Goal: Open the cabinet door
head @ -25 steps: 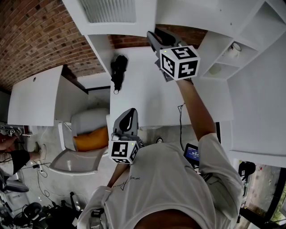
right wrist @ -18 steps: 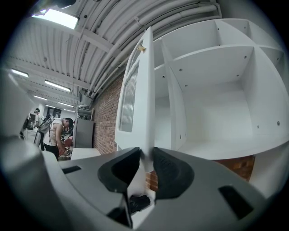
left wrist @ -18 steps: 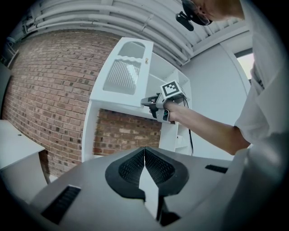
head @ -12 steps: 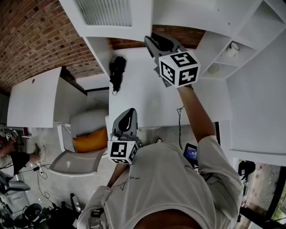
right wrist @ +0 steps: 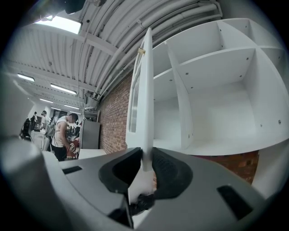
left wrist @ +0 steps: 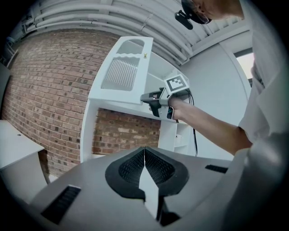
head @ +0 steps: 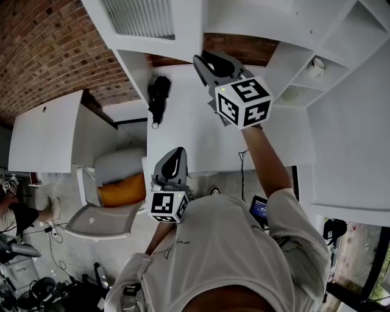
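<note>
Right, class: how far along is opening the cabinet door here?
Done: the cabinet door already stands ajar, shelves showing. In hand: the right gripper has its fingers closing on the door's edge. Still to do: swinging it wider, probably; the left gripper is shut and empty.

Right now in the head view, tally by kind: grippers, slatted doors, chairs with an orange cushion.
Slatted door: 1
Chair with orange cushion: 1
Grippers: 2, left gripper and right gripper, its jaws closing on the door's edge
Total: 4

A workshop or lab — bare brick wall (head: 42,55), exposed ceiling pipes (right wrist: 117,49).
</note>
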`<state>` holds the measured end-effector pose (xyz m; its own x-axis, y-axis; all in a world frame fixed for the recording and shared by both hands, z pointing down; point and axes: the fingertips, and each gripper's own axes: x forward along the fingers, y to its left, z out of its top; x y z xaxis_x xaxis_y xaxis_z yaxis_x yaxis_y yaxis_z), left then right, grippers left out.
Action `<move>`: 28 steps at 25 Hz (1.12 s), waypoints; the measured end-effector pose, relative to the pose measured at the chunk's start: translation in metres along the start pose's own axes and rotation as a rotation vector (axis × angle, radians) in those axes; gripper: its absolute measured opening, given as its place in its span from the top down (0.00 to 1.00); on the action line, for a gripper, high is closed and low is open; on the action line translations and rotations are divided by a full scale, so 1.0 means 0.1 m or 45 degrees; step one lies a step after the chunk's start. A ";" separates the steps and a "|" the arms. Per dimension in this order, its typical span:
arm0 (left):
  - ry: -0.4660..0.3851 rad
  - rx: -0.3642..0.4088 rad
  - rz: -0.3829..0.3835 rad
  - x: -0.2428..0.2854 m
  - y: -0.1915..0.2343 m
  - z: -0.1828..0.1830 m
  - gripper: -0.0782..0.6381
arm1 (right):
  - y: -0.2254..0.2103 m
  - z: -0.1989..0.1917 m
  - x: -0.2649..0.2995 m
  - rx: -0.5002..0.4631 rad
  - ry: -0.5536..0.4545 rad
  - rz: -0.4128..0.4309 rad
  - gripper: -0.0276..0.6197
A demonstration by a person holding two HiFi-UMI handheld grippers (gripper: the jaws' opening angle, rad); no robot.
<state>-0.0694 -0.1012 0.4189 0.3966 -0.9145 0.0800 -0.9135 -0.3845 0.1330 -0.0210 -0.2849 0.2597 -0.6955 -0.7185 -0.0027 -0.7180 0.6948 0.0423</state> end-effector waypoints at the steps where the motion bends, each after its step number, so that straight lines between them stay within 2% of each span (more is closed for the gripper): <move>1: 0.006 0.000 0.002 0.00 0.00 -0.02 0.87 | 0.02 0.00 -0.01 0.001 -0.003 0.003 0.83; 28: -0.007 -0.037 0.044 -0.07 0.09 -0.03 0.87 | 0.57 0.03 -0.23 0.007 -0.022 0.175 0.86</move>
<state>-0.0798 -0.0980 0.4222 0.3642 -0.9279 0.0800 -0.9237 -0.3489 0.1586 -0.0458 -0.2288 0.2588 -0.7877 -0.6160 -0.0141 -0.6160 0.7868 0.0381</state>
